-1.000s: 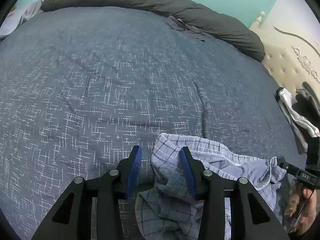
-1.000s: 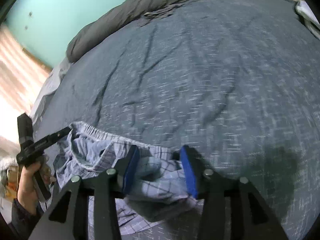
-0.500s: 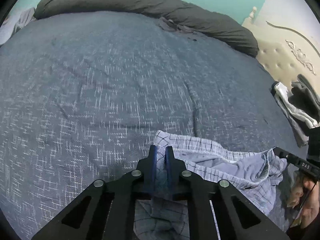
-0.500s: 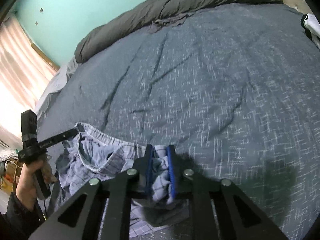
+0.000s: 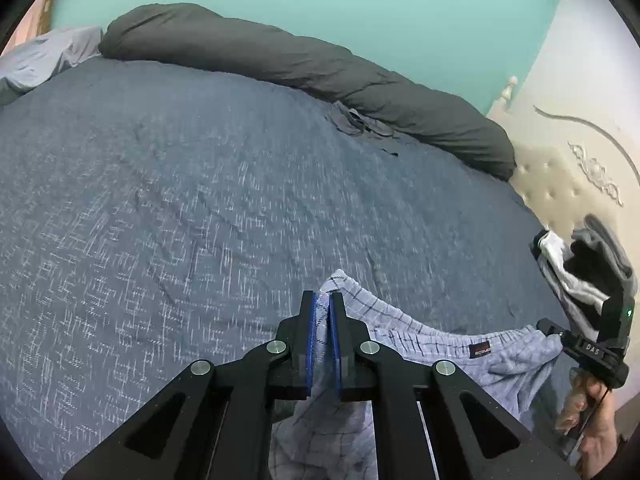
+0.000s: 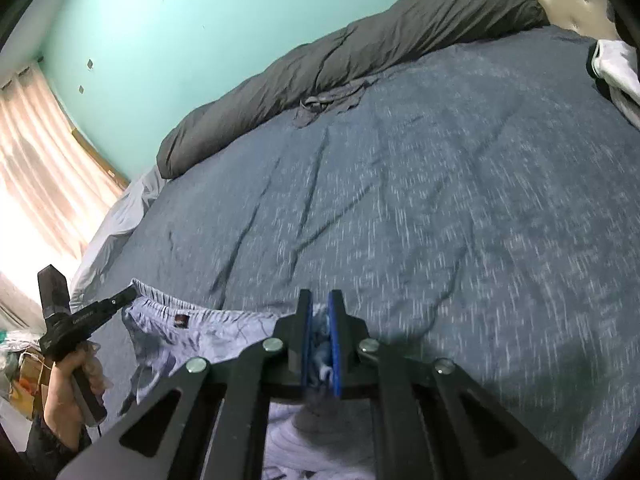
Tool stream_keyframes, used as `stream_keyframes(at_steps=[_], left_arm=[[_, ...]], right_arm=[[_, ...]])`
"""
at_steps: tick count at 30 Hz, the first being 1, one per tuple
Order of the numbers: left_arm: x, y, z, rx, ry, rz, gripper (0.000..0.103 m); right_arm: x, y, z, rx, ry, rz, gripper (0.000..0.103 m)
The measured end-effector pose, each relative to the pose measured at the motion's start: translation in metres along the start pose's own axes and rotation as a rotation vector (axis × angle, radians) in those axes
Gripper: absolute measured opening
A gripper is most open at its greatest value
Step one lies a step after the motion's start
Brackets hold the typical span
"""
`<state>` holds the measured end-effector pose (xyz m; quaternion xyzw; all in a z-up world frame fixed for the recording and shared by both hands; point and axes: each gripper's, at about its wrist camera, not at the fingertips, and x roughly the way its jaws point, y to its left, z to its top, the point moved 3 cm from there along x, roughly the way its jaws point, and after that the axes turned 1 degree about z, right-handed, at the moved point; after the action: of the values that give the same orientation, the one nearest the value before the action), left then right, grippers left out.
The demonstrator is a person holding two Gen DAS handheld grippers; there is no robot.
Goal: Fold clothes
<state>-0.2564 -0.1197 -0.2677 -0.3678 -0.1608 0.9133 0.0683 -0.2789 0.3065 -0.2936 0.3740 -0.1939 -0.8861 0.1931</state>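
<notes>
Pale blue checked shorts (image 5: 404, 332), speckled navy bedspread (image 5: 200, 200), seemingly charcoal duvet (image 5: 304, 64), turquoise wall (image 5: 320, 4)

Checked shorts (image 5: 420, 340) stretched above the bed (image 5: 200, 200)

Pale lilac-blue cotton with thin dark check lines, gathered elastic waistband, small dark label with red lettering (image 5: 479, 350) at the band. Waistband pulled into a sagging line, one end pinched at the left, the other at the right, label facing out between them. Rest of the cloth hanging crumpled and loose below the band, folds bunched, lower part dropping out of sight. Seen also from the right wrist view (image 6: 208, 332), somewhat blurred, over the near edge of the bed.
</notes>
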Motion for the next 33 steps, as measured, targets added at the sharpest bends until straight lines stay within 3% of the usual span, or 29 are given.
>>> stream_keyframes(at_steps=[14, 21, 25, 26, 27, 29, 33], left_arm=[[0.015, 0.002, 0.030, -0.035, -0.038, 0.009, 0.007], [0.046, 0.004, 0.028, -0.017, 0.040, 0.031, 0.008], [0.056, 0.011, 0.024, -0.024, 0.065, 0.054, 0.011], [0.055, 0.013, 0.024, -0.035, 0.062, 0.054, 0.016], [0.053, 0.014, 0.024, -0.042, 0.056, 0.057, 0.030], [0.048, 0.016, 0.026, -0.049, 0.040, 0.061, 0.047], [0.040, 0.015, 0.026, -0.048, 0.026, 0.061, 0.050]], right_arm=[[0.007, 0.021, 0.055, -0.086, -0.163, -0.016, 0.006], [0.052, 0.001, 0.044, -0.051, -0.023, -0.099, 0.008], [0.049, -0.023, 0.043, 0.037, -0.038, -0.205, 0.016], [0.045, -0.027, 0.044, 0.057, -0.050, -0.211, 0.029], [0.040, -0.031, 0.045, 0.076, -0.065, -0.212, 0.038], [0.030, -0.035, 0.046, 0.113, -0.092, -0.190, 0.039], [0.030, -0.034, 0.041, 0.131, -0.055, -0.142, 0.040]])
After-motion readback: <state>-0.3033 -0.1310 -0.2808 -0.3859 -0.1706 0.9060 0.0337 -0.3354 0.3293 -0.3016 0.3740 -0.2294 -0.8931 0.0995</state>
